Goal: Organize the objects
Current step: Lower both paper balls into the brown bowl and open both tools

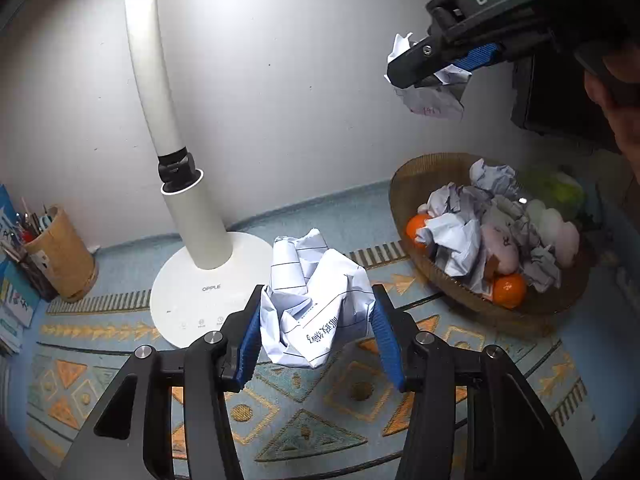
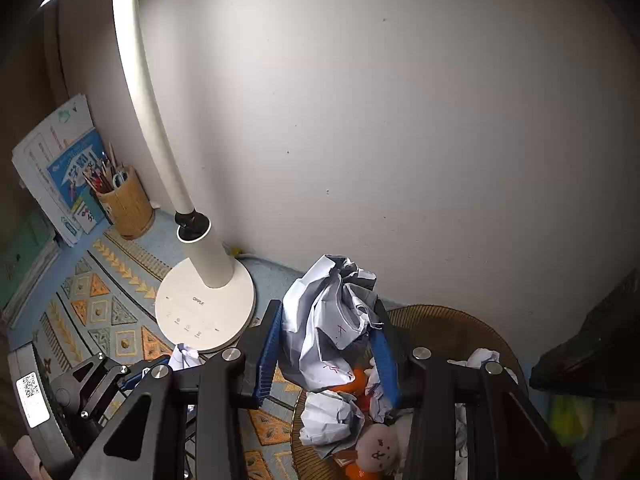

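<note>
woven pencil cup (image 1: 62,254) and books sit far left on the patterned cloth (image 1: 304,420); we leave them be. next rightward, the white lamp base (image 1: 200,296).

left gripper (image 1: 316,332): jaws part-closed, blue pads pinching a lined paper ball (image 1: 316,300), held clear of the cloth, just in front of the lamp base.

right gripper (image 2: 326,344): jaws likewise narrowed around a second crumpled paper (image 2: 324,328) with red marks. from the left wrist view it hangs high against the wall, up and left of the basket (image 1: 416,184); from its own view the basket rim lies just beneath it.

basket, far right: already holds several paper wads, oranges (image 1: 508,290) and a pinkish soft toy.

we judge the step as carrying waste paper to the basket, both hands loaded. next move calls for bringing the right gripper over the basket opening, then parting the jaws; left load follows, needing a rightward carry past the lamp base.
</note>
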